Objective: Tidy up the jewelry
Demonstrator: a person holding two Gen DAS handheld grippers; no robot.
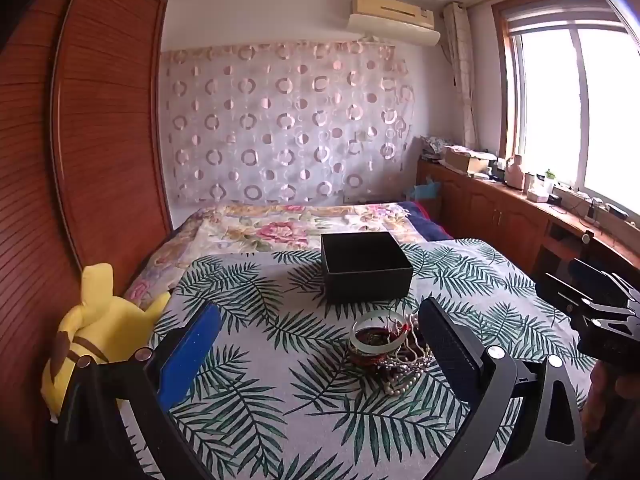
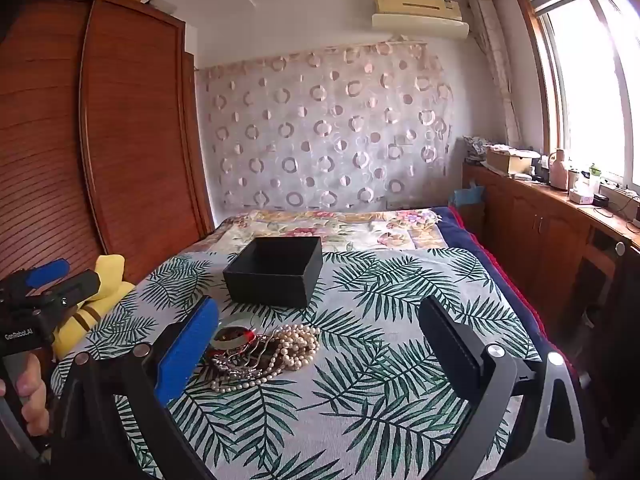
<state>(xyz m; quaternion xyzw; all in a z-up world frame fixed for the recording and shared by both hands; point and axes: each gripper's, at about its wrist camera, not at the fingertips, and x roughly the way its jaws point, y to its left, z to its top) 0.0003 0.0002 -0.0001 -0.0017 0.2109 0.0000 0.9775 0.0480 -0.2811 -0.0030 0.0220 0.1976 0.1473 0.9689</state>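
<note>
A pile of jewelry [image 1: 390, 346] lies on the leaf-print cloth [image 1: 280, 392]: pale and dark red bangles [image 1: 374, 338], pearl strands [image 2: 296, 344] and chains. An open, empty black box [image 1: 366, 266] stands just behind it; it also shows in the right wrist view [image 2: 276, 270]. My left gripper [image 1: 320, 344] is open and empty, above the cloth, with the pile close to its right finger. My right gripper [image 2: 320, 344] is open and empty, with the pile [image 2: 260, 350] close to its blue left finger [image 2: 188, 350].
A yellow plush toy [image 1: 100, 332] lies at the bed's left edge beside a wooden wardrobe [image 1: 100, 120]. A floral quilt [image 1: 280, 228] covers the far bed. A wooden cabinet [image 2: 560, 232] with clutter runs under the window at right.
</note>
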